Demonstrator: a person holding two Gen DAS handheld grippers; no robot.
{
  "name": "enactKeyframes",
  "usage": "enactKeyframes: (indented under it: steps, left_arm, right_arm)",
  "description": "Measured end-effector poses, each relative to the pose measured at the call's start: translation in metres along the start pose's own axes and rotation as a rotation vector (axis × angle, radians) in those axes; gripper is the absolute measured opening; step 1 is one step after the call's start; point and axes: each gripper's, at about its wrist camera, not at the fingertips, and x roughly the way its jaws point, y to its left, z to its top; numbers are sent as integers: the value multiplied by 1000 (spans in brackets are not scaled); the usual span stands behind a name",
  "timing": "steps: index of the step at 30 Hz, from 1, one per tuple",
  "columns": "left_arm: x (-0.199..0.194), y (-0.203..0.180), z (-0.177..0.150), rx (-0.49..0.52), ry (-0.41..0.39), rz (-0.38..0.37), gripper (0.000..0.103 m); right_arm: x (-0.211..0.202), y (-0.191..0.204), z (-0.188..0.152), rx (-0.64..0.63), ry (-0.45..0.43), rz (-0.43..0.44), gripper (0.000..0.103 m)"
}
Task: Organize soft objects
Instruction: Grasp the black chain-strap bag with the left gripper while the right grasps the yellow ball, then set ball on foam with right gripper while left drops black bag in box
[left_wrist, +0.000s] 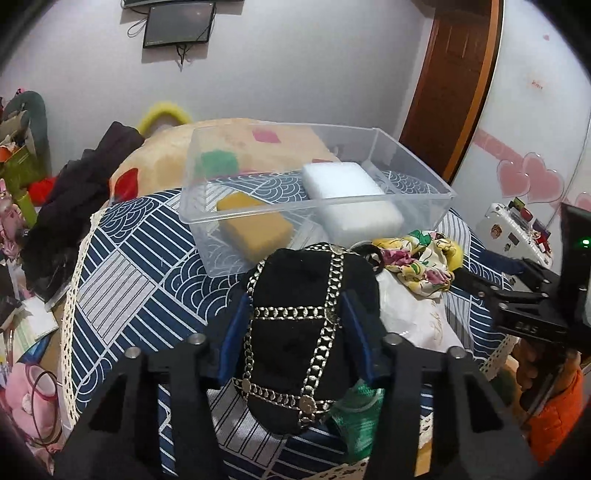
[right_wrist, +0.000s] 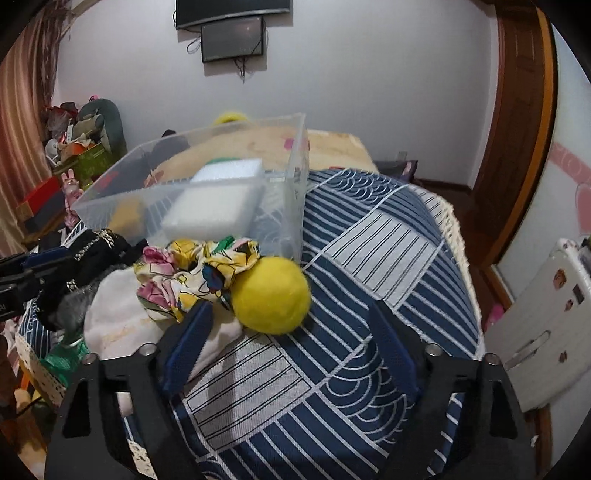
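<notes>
L gripper (left_wrist: 297, 317) clamps a black cloth (left_wrist: 306, 332) w/ silver chain print, just in front of the clear bin (left_wrist: 413, 206). R gripper (right_wrist: 291, 332) is spread wide, nothing in it, w/ a yellow ball (right_wrist: 272, 295) just ahead, by the bin's corner.

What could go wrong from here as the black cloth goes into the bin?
1. The left gripper pinches the black cloth only at its middle; its lower end hangs over the green cloth and might snag it.
2. The clear bin looks light, so bumping its near wall could slide it.
3. The open right gripper sits just short of the yellow ball; a nudge could roll it across the tablecloth.
</notes>
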Motion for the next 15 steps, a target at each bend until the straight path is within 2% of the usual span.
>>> enactKeyframes:
  steps: [4,7,9,11,15]
  left_arm:
    - [1,2,-3,-15,6,-25,35]
    - [-1,1,-7,-14,-7,-11,27]
    - [-5,-1,-8,-10,-19,8,20]
    - [-10,-2,-9,-4,-32,27,17]
    - [-23,0,-10,-8,-59,45,15]
  right_arm:
    - [3,6,1,-15,6,19,80]
    - [8,11,4,-28,14,29,69]
    - [13,10,5,-24,28,42,55]
    - [15,9,2,-15,39,58,44]
    - [4,5,-3,-3,25,65,43]
